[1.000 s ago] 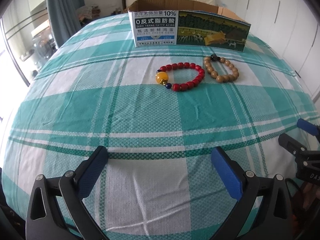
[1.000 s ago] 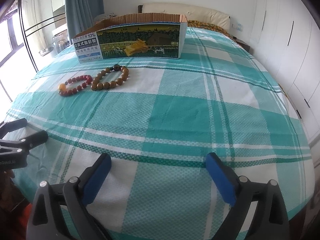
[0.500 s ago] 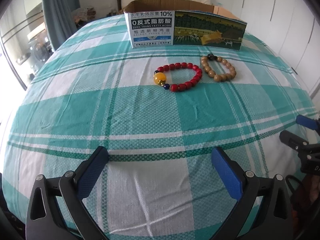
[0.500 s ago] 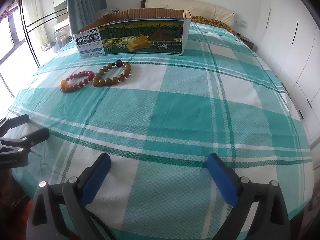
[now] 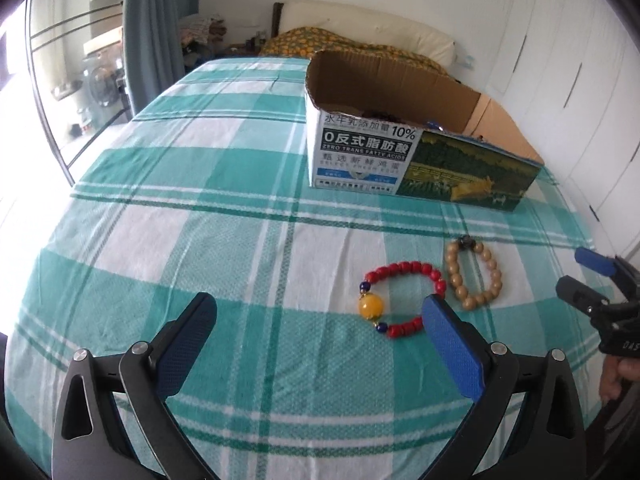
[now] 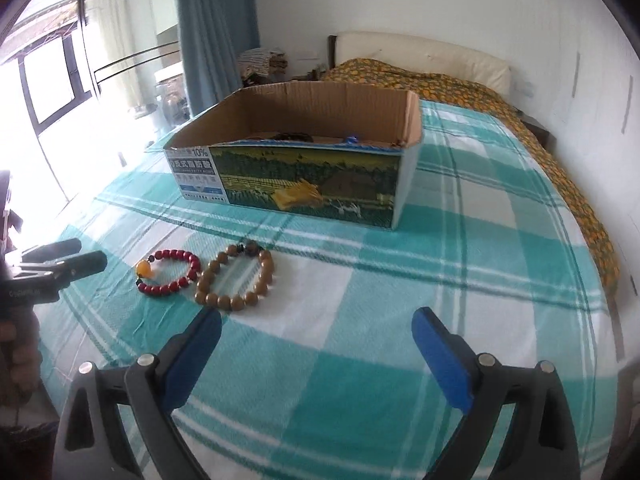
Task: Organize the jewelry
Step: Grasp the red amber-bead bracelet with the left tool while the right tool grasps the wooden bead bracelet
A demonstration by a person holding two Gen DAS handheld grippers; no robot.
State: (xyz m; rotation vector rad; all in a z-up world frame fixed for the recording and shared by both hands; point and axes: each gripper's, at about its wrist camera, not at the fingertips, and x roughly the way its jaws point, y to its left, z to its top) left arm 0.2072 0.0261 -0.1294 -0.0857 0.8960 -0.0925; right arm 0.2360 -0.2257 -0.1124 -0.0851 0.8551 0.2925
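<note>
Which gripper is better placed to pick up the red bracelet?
Left. The left gripper is open with the red bracelet beside its right fingertip; the right gripper sits nearer the wooden bracelet.

daylight from window (image 6: 52,92), blown out | soft shadows | fisheye edges warped, dark | slight blur

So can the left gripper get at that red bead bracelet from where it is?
Probably yes: the left gripper is open, the red bracelet lies flat just ahead by its right finger, nothing between.
</note>
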